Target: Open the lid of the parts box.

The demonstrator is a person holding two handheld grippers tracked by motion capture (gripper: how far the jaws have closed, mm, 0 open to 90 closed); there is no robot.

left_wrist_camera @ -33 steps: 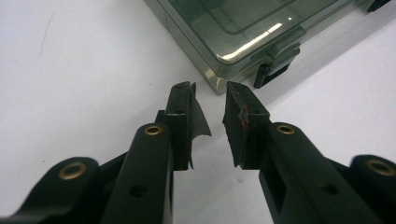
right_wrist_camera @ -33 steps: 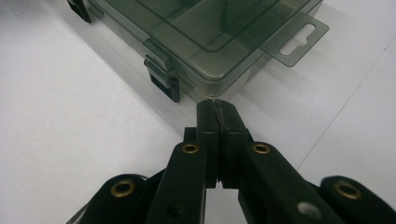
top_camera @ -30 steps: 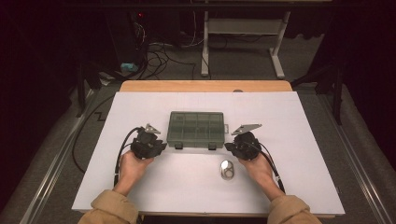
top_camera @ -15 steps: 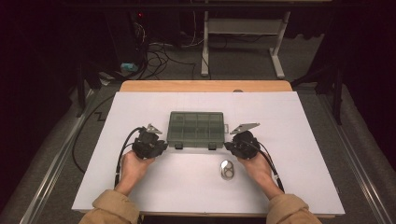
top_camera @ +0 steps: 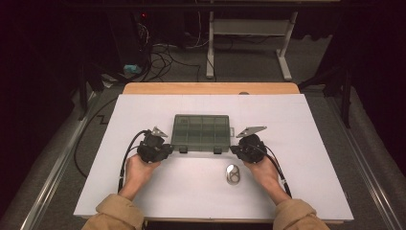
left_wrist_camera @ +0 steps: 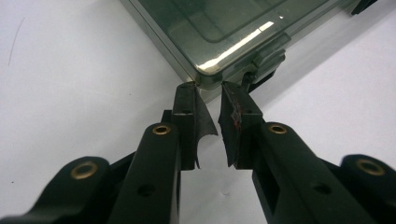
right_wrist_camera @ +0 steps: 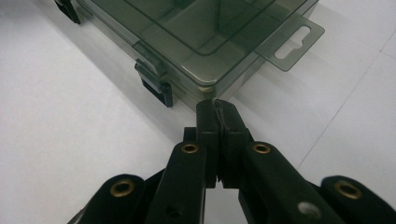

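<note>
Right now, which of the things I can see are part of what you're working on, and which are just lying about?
Part of the job:
- compartment box, lid shut, latches facing the person
- left gripper, tips at one front corner
- right gripper, shut, at the other corner

Lying about:
- small metal object on the white table
- cables on the floor behind

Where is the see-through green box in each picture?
High view: the box sits mid-table, between both tongs.
Left gripper view: its corner is top centre, just past the tips.
Right gripper view: it fills the top.
Shared landmark: the black latches on its front edge.
</note>
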